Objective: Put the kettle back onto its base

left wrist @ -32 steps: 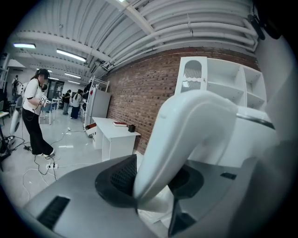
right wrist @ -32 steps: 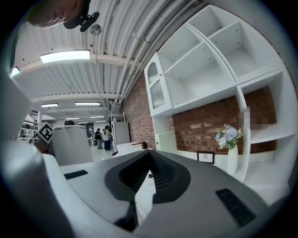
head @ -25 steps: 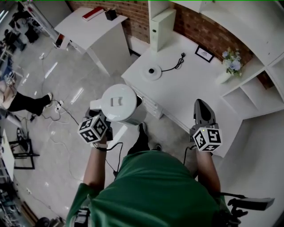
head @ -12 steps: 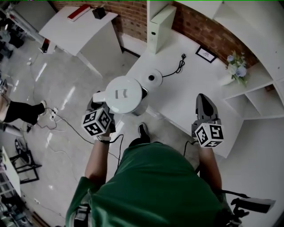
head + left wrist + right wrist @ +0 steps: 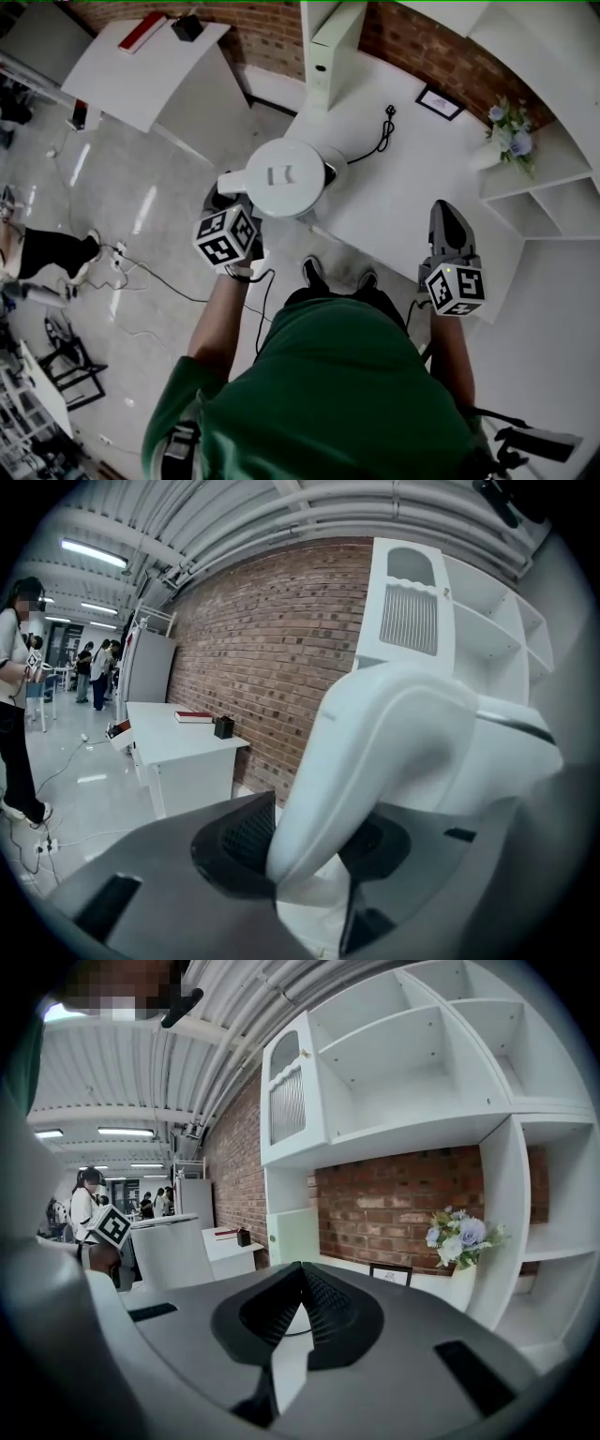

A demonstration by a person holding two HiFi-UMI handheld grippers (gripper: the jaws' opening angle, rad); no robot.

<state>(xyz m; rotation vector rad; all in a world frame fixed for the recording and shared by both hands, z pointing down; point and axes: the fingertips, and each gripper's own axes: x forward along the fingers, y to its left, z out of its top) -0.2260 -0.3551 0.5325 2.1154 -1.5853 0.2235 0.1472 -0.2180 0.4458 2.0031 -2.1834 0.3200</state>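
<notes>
A white kettle (image 5: 281, 177) hangs over the near left corner of the white desk (image 5: 403, 192), and its lid faces up. My left gripper (image 5: 232, 199) is shut on the kettle's handle (image 5: 375, 761), which fills the gap between the dark pads. The round white base (image 5: 337, 168) shows only as a rim past the kettle's right side, and its black cord (image 5: 381, 137) runs off to the back. My right gripper (image 5: 446, 225) hovers over the desk's near right part, jaws together and empty. The right gripper view shows the kettle (image 5: 169, 1252) off to the left.
A picture frame (image 5: 439, 101), a vase of flowers (image 5: 506, 142) and a tall white box (image 5: 323, 47) stand at the desk's back. Shelves (image 5: 548, 192) rise at the right. A second white table (image 5: 141, 66) with a red book stands left. Cables (image 5: 141, 272) lie on the floor.
My left gripper has carried the kettle forward from over the floor to over the desk corner, where it now covers most of the base. My right gripper moved forward a little.
</notes>
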